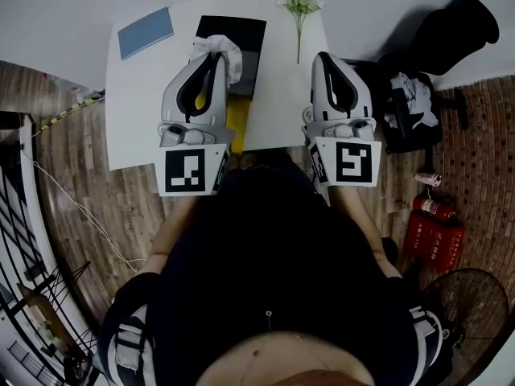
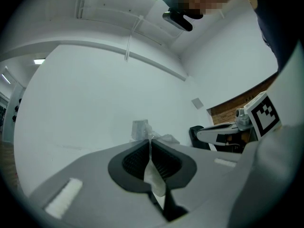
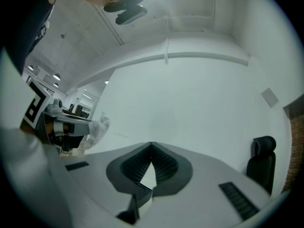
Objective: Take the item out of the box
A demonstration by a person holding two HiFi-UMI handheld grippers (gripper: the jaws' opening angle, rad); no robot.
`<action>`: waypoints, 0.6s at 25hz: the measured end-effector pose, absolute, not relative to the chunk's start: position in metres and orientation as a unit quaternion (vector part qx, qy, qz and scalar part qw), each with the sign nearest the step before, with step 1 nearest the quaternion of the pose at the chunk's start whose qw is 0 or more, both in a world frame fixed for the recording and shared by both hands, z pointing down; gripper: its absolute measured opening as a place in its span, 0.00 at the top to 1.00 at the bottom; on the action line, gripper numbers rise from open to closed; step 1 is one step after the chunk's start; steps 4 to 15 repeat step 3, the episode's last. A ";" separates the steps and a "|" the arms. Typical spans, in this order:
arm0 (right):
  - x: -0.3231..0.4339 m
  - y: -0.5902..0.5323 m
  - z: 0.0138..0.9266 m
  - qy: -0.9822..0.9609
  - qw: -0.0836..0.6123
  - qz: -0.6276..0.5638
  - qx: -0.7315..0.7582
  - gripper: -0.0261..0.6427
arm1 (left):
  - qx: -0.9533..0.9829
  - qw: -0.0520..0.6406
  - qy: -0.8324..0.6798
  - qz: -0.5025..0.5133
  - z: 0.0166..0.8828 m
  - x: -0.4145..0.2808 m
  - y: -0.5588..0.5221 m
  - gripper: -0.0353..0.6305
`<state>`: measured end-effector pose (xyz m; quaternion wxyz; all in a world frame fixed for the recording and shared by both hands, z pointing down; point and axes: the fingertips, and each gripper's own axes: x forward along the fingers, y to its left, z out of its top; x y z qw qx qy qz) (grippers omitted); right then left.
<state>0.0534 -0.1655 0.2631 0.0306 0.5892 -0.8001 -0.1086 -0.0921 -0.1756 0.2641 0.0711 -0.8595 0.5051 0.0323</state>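
Observation:
A black box [image 1: 241, 29] stands open at the back of the white table [image 1: 137, 111], with a yellow part [image 1: 236, 123] just in front of it. My left gripper [image 1: 217, 55] is over the box, shut on a white item wrapped in crinkled plastic [image 1: 228, 51]. In the left gripper view the wrap [image 2: 153, 175] is pinched between the closed jaws of the left gripper [image 2: 150, 141] and bunches up past the tips. To the right of the box, my right gripper [image 1: 324, 57] is shut and holds nothing. The right gripper [image 3: 151, 145] has its tips touching in its own view.
A blue notebook [image 1: 146, 31] lies at the table's back left. A white flower sprig [image 1: 299, 2] lies at the back, right of the box. Off the table's right side are a black chair [image 1: 451, 30], red fire extinguishers [image 1: 434, 227] and a fan [image 1: 471, 296].

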 end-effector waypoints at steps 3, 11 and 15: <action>0.054 -0.161 0.264 -0.799 0.035 -0.106 0.591 0.94 | -0.863 0.061 0.500 0.022 0.268 -0.091 -0.169 0.91; 0.054 -0.161 0.264 -0.799 0.035 -0.106 0.591 0.94 | -0.863 0.061 0.500 0.022 0.268 -0.091 -0.169 0.91; 0.054 -0.161 0.264 -0.799 0.035 -0.106 0.591 0.94 | -0.863 0.061 0.500 0.022 0.268 -0.091 -0.169 0.91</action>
